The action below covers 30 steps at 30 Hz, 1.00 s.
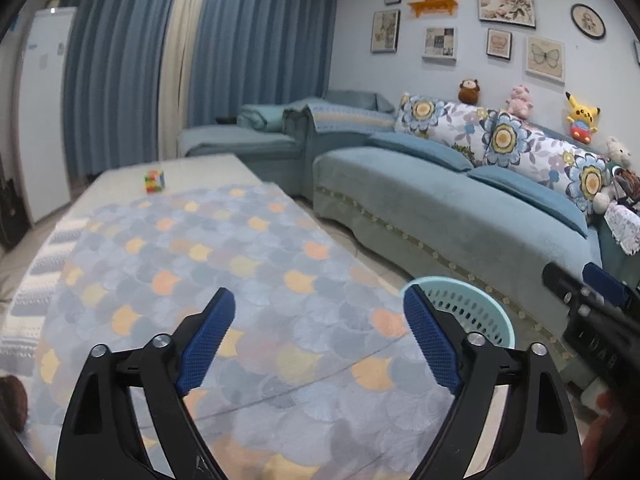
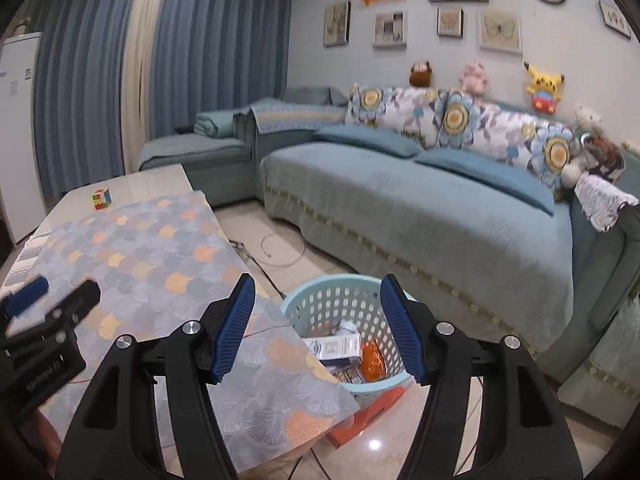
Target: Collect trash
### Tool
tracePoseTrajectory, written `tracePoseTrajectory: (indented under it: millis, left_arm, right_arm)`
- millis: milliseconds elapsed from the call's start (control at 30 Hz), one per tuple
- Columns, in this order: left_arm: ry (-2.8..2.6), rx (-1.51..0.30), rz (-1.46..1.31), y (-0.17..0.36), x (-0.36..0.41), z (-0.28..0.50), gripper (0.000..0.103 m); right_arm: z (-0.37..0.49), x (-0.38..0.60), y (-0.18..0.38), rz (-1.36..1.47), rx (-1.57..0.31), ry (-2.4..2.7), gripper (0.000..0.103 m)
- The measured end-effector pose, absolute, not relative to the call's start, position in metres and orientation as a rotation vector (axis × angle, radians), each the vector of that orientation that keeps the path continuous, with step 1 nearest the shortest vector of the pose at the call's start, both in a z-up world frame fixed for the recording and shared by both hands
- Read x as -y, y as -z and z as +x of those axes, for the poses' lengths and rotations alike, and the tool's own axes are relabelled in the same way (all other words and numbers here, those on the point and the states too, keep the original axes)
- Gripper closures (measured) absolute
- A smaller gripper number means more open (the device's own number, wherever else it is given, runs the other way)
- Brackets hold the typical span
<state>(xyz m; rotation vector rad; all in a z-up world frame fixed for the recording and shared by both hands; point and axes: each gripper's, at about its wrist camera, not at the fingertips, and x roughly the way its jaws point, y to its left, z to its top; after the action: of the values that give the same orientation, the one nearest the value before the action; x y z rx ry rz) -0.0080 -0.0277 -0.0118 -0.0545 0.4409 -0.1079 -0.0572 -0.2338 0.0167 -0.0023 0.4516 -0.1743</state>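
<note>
Both hand-held grippers, left (image 1: 318, 338) and right (image 2: 316, 328), gape empty; white carton (image 2: 335, 347) lies lengthwise in upright basket (image 2: 320, 300)

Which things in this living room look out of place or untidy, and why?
A loose cable trails in a loop across the floor tiles between the table and sofa. A puzzle cube sits alone at the table's far end. The basket holds trash properly; nothing looks spilled or damaged.

No legible text anywhere.
</note>
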Motion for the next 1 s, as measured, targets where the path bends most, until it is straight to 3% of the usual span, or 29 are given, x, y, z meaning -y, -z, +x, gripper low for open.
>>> tracePoseTrajectory:
  millis: [1000]
  left_arm:
    - [0.000,-0.403,-0.004,0.008,0.023,-0.030,0.008]
  right_arm:
    - [-0.067,0.223,-0.002,0.055,-0.444,0.172,0.038]
